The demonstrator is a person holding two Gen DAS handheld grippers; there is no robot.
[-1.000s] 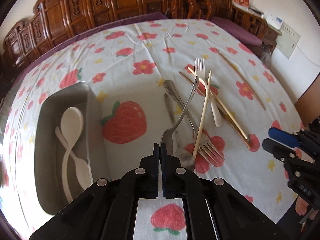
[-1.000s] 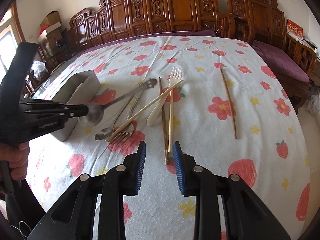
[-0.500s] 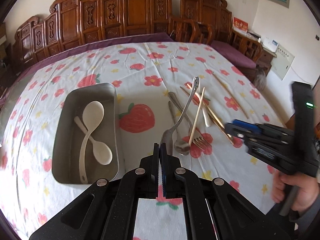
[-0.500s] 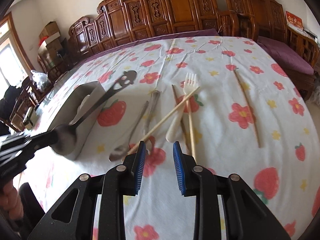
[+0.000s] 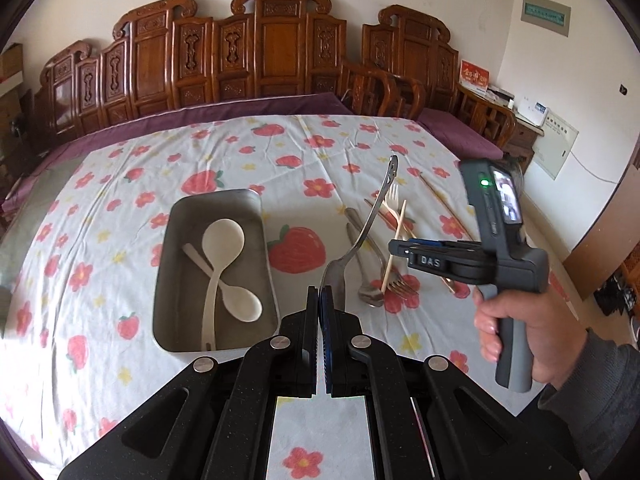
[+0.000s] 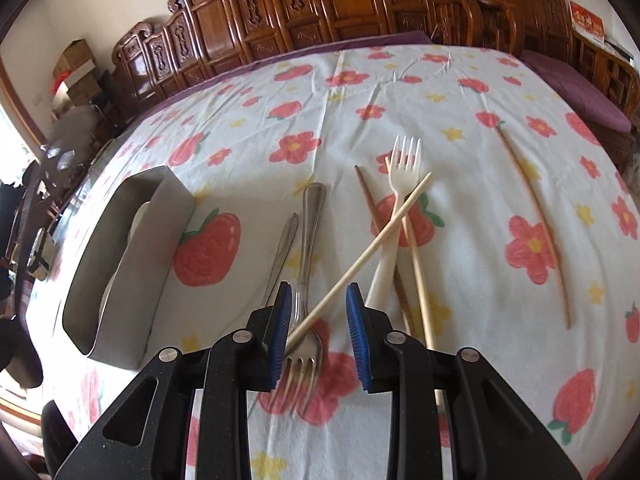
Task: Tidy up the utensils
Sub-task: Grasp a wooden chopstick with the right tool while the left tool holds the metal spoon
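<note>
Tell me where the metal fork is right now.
In the right wrist view, the metal fork lies on the tablecloth between the open right hand-held gripper fingers, tines nearest the camera, a pale chopstick crossing it.

White tablecloth (image 5: 120, 208) with strawberry and flower print covers table; purple cloth (image 5: 240, 106) beneath at far edge; carved wooden chairs (image 5: 280, 44) along back wall; cardboard boxes (image 6: 74, 66) in left corner; electrical panel (image 5: 558, 144) on right wall.
</note>
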